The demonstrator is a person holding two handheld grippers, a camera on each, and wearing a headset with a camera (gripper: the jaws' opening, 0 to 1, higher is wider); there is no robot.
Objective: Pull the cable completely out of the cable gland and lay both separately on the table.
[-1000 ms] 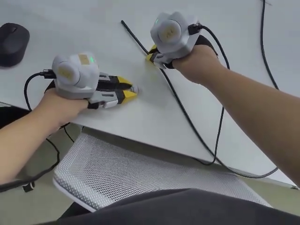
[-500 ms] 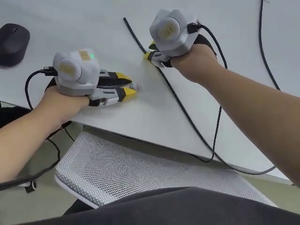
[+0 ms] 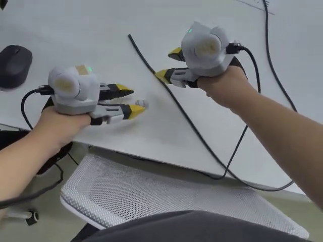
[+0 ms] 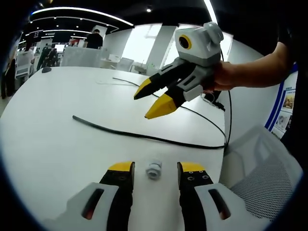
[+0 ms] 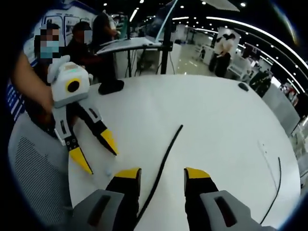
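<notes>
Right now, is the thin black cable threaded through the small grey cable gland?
No, the cable gland lies by itself on the white table, apart from the cable.

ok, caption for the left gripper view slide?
Open left tongs straddle the cable gland on the white table; the black cable lies apart beyond, under the open right tongs.

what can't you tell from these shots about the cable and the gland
- cable: head view, a short stretch hidden under the right gripper; its far end drops past the table edge.
- gland: head view, tiny and pale beside a tip of the left gripper, details lost; right gripper view, too small to pick out.
</notes>
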